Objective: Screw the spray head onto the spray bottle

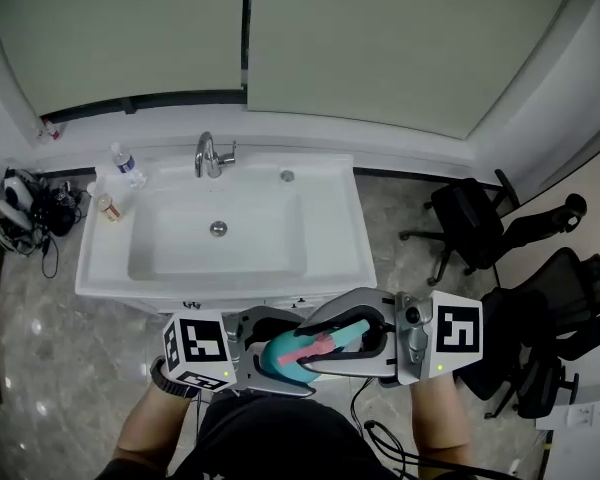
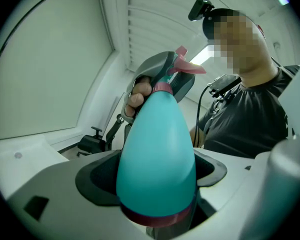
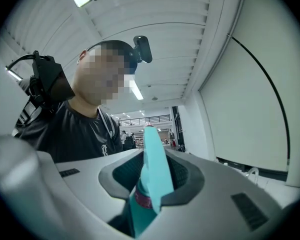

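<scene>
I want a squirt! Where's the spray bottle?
Head view, bottom middle: the spray bottle is held between the left claw and right claw, in front of the sink.

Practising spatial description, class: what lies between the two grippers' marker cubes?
The teal spray bottle, held sideways: base in the left gripper, spray head in the right gripper. Head view shows it.

Head view: high, facing steeply down, sink (image 1: 100,268) well below. Gripper views: each close behind its own jaws, angled upward. All three share the spray bottle (image 1: 285,356).
</scene>
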Tool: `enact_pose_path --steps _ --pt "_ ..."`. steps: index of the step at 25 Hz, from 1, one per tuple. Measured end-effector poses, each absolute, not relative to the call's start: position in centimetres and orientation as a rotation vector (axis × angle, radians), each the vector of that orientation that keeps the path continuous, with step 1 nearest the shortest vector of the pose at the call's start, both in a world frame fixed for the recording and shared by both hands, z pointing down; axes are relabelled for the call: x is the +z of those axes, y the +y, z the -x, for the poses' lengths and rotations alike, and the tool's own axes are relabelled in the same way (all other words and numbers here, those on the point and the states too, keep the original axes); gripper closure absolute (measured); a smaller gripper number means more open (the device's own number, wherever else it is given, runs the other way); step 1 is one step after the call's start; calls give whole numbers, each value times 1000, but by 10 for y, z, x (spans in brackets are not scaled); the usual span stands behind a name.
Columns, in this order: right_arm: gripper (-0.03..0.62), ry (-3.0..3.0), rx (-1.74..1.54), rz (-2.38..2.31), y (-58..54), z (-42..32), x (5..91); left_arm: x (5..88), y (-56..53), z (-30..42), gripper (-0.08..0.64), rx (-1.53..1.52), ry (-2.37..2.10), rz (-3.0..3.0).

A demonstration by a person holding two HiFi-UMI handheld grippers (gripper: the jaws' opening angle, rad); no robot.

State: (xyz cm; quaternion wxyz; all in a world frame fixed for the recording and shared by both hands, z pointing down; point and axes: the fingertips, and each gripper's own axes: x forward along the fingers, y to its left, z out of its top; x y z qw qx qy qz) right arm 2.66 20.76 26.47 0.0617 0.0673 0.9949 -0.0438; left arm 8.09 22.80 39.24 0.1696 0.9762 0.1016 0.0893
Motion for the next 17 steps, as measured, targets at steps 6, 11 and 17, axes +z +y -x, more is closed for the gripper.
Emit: enact_pose_path --steps 6,11,17 --pt "491 2952 -190 -287 308 -67 274 401 332 -115 147 293 212 -2713" --pt "491 2930 -145 -301 363 -75 260 389 384 -121 147 313 196 -2727" --pt "492 2916 -136 -278 398 -53 241 371 420 -98 147 330 216 -2726"
